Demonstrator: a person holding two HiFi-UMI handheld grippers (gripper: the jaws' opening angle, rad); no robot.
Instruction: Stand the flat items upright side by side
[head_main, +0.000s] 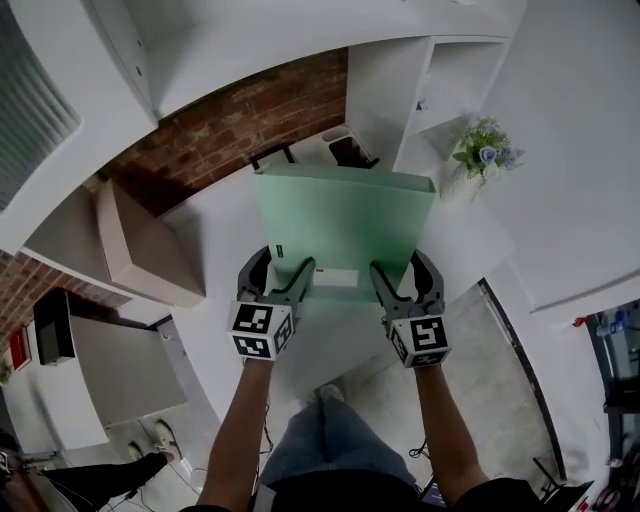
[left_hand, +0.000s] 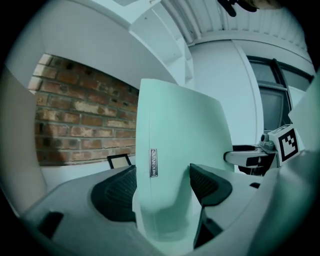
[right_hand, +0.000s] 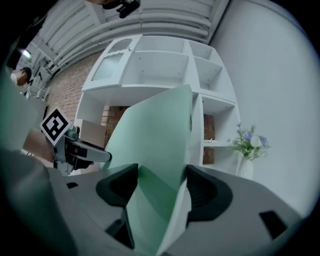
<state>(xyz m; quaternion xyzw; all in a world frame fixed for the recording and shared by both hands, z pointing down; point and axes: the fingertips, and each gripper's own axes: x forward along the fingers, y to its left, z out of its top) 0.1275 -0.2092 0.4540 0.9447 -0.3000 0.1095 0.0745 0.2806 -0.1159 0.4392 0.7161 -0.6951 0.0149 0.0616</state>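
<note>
— Holding the folder (head_main: 345, 225) with both?
— Yes. My left gripper (head_main: 280, 280) is clamped on its near left corner and my right gripper (head_main: 406, 280) on its near right. The jaws stand fairly wide because the spine fills them.
— Where is it?
— In the air above the table (head_main: 215, 310), reaching away from my fingers toward the far shelves (head_main: 440, 90). Its long edge runs left to right and both hands are equally near, so I'd stand it using both together.
</note>
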